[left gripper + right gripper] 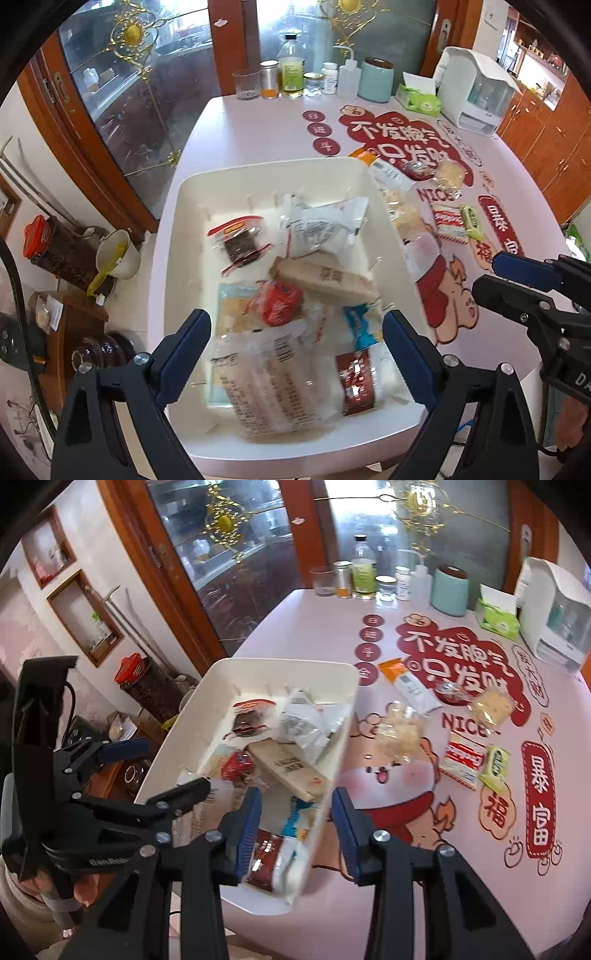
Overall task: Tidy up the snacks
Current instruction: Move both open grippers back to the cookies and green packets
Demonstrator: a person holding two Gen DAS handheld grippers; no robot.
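Observation:
A white bin on the table holds several snack packets, among them a tan bar, a red packet and a dark red sachet. A clear packet lies blurred at the bin's near end. My left gripper is open and empty over that end. My right gripper is open and empty, straddling the bin's near right wall. Loose snacks lie on the table right of the bin: an orange-white stick, a clear bag, a red-white packet and a green packet.
Bottles, jars and a teal canister line the table's far edge, with a tissue pack and a white appliance at the right. A glass cabinet stands behind. Floor clutter lies left of the table.

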